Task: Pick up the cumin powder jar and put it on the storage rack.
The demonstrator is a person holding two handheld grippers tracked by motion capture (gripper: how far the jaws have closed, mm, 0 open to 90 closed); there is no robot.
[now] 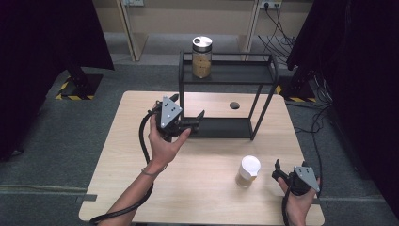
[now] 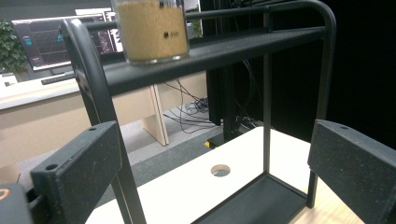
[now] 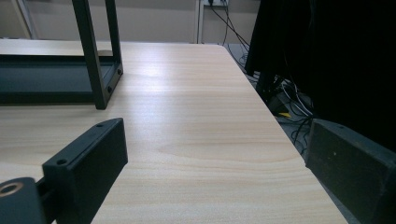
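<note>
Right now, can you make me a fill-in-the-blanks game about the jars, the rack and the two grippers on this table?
1. The jar with the silver lid stands on the ______ shelf of the black rack.
2. The jar with the white lid stands on the wooden ______, beside the right hand-held gripper.
3. The left hand-held gripper has its jaws ______, with nothing between them.
4. Both jars hold something ______ in colour.

Missing words: top; table; open; tan
</note>
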